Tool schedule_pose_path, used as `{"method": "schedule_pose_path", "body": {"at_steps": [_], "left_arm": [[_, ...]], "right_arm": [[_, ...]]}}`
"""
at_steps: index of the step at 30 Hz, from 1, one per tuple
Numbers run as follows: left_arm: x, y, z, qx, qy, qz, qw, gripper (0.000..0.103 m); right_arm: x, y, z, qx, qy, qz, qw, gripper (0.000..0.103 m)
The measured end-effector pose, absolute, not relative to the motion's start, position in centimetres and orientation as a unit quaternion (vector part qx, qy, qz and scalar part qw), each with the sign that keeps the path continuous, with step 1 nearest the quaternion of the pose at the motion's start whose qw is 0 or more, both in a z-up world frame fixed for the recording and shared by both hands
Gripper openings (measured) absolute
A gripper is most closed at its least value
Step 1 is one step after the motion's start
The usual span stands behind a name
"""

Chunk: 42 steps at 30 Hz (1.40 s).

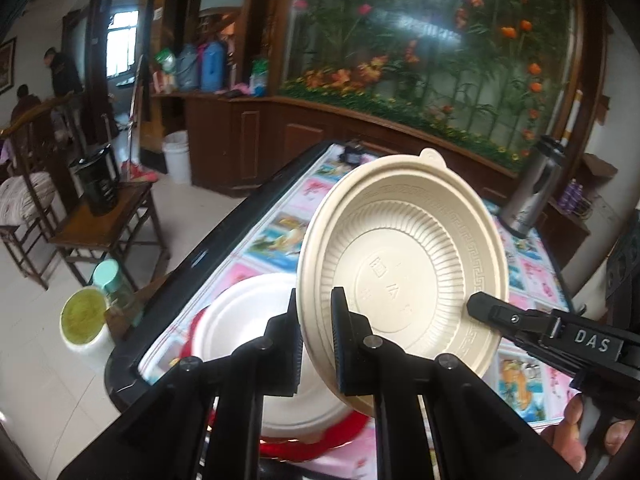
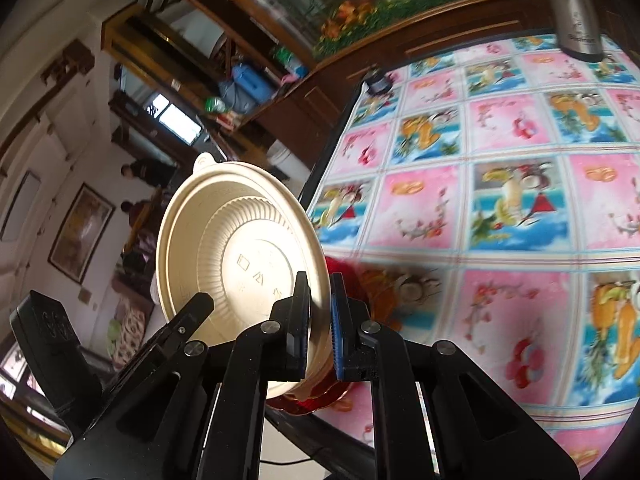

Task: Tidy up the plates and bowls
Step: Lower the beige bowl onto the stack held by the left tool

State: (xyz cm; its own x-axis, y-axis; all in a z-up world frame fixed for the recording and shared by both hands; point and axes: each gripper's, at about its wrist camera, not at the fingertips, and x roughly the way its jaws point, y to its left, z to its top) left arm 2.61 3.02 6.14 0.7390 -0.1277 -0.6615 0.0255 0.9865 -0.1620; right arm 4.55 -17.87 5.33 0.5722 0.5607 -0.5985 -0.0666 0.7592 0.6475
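Left gripper point(image 1: 316, 344) fingers are clamped nearly shut on the lower-left rim of the beige bowl point(image 1: 404, 268); right gripper point(image 2: 320, 332) fingers likewise pinched tight on its rim from the other side. Bowl is off the table, tilted steeply, inside facing the left wrist camera, small tab on the rim at top. Embossed marks on its floor are too faint to read.

Left wrist view, left to right: two people far back by a window, small and dim. Black kettle point(image 1: 98, 184) on a wooden stool point(image 1: 108, 224). Teal-lidded jar point(image 1: 112, 284) and a white tub of green stuff point(image 1: 82, 320) on the floor, just beside the table edge. White plate point(image 1: 244, 320) on the table under the bowl, largely hidden by the gripper fingers; below it something red point(image 1: 320, 442), blurred, can't tell what. Table point(image 1: 168, 296) has a dark rim and a pink-blue picture cloth. Steel flask point(image 1: 532, 188) upright at the far right corner. Right gripper's fingertip enters from the right edge, with part of a hand point(image 1: 576, 436) cut off at bottom right.

Right wrist view: bowl's lower edge hidden behind the fingers; flask cropped at top; red thing behind the bowl motion-blurred.
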Motion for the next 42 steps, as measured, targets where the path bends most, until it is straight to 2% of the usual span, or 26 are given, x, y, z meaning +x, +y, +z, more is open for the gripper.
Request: {"method": "schedule_pose_path", "body": {"at_steps": [11, 27, 32, 42], "left_arm": [[3.3, 8.1, 3.4, -0.085, 0.401, -0.004, 0.912, 0.011], [4.1, 9.4, 0.4, -0.105, 0.468, -0.026, 0.877, 0.016], [3.9, 10.5, 0.4, -0.117, 0.466, -0.011, 0.877, 0.033], [3.4, 10.8, 1.1, -0.107, 0.447, 0.008, 0.888, 0.036]], "right_arm": [[5.9, -11.4, 3.2, 0.249, 0.478, 0.197, 0.819, 0.009], [6.9, -10.4, 0.4, 0.251, 0.519, 0.182, 0.797, 0.009], [6.9, -10.3, 0.7, 0.231, 0.507, 0.170, 0.813, 0.009], [6.7, -10.7, 1.0, 0.224, 0.493, 0.179, 0.821, 0.010]]}}
